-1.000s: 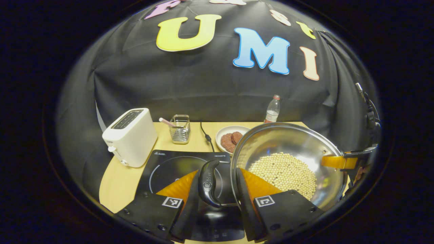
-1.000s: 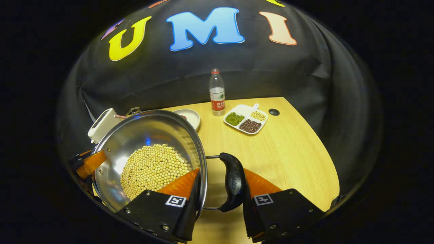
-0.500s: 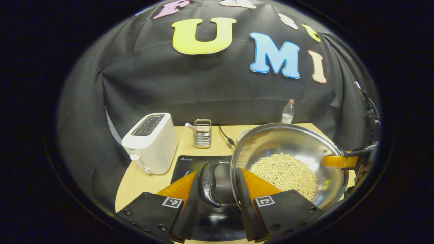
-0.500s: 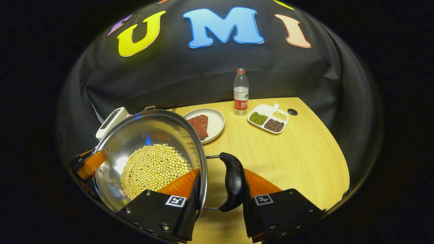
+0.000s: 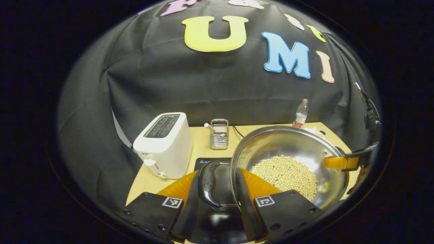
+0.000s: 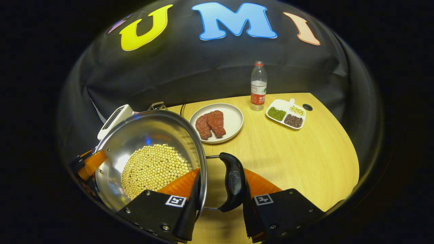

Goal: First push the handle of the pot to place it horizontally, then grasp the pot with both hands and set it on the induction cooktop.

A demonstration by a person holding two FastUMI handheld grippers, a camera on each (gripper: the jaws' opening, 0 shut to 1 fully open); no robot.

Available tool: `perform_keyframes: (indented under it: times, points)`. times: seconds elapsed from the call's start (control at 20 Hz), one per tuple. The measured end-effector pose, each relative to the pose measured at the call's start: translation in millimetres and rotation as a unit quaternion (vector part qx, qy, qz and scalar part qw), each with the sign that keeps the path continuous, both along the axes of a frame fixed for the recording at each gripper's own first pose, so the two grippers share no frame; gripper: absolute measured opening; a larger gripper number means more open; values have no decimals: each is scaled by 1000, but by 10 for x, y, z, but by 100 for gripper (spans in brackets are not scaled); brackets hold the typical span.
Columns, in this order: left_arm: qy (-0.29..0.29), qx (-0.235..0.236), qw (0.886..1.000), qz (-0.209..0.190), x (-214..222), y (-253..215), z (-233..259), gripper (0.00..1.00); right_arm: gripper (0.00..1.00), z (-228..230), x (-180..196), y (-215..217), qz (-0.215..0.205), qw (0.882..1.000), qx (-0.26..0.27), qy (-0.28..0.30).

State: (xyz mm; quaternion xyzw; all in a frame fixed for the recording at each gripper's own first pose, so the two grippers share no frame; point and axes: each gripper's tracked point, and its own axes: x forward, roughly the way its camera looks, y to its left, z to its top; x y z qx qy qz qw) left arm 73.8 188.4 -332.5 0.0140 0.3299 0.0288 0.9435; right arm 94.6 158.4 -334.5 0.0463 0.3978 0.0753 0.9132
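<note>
- steel pot (image 5: 288, 149) of pale beans (image 5: 286, 173), held between both grippers above the black induction cooktop (image 5: 206, 162).
- left gripper (image 5: 217, 189) pinches the pot's left handle (image 5: 207, 183) and rim.
- right gripper (image 6: 220, 189) pinches the right handle (image 6: 234, 181) and rim.
- white toaster (image 5: 164, 144) at far left; plate of meat (image 6: 217, 122) at far right.

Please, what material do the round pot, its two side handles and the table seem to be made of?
The round silver pot holding pale beans looks like polished steel: its inner wall mirrors light. Its curved black side handle looks like moulded plastic, smooth with a soft sheen, on thin metal wire; so does the other black handle. The light yellow table shows fine wood grain; solid wood or laminate, I cannot tell.
</note>
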Motion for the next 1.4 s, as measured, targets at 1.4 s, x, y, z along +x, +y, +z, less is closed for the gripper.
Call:
perform_keyframes:
  times: [1.4]
  points:
    - [28, -14, 1000, 0, 307, 787, -685, 60, 57, -527, 216, 787, -13, 1000, -2, 29]
